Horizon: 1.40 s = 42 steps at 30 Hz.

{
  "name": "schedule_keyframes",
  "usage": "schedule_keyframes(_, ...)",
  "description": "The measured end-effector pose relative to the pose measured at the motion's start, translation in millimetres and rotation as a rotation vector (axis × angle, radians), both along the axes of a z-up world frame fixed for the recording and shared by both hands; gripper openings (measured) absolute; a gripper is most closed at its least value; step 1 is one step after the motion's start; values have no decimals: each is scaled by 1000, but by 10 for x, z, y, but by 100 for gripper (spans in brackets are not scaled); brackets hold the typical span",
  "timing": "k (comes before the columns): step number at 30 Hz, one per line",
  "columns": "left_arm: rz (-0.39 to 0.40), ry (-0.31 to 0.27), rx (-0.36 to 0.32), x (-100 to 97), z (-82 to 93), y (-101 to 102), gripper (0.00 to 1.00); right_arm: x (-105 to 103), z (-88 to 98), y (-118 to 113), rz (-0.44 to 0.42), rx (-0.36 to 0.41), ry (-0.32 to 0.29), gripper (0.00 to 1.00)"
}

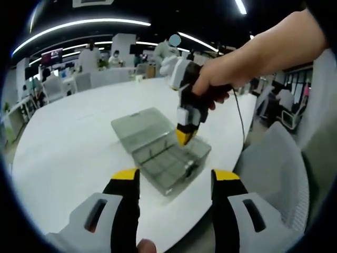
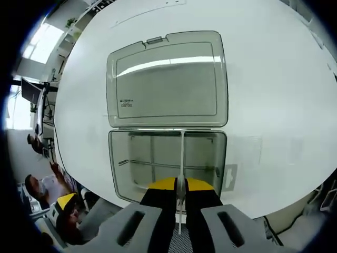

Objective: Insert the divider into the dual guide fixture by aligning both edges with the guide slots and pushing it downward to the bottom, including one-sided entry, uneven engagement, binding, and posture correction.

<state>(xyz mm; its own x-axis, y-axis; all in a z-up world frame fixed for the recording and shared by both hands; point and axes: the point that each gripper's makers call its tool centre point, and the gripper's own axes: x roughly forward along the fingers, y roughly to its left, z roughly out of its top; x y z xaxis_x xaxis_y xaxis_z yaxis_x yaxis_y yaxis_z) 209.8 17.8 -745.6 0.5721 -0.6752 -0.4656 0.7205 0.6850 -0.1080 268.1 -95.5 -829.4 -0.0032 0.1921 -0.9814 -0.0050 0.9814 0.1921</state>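
You have a clear grey plastic organiser box lying open on the white counter, its flat hinged lid folded back beside the tray. Inside the tray, thin clear partitions already form compartments. A thin clear plastic divider strip stands on edge across the tray, pinched in your right tongs.

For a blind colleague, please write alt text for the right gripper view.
The right gripper, shut on a thin clear divider, holds it upright over an open clear compartment box on a white table. The box's lid lies flat behind.
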Motion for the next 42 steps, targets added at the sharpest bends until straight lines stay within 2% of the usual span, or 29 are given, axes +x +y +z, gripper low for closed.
schedule_keyframes(42, 11, -5, -5, 7, 11, 14, 51, -35, -50, 12, 11, -36, 16, 0)
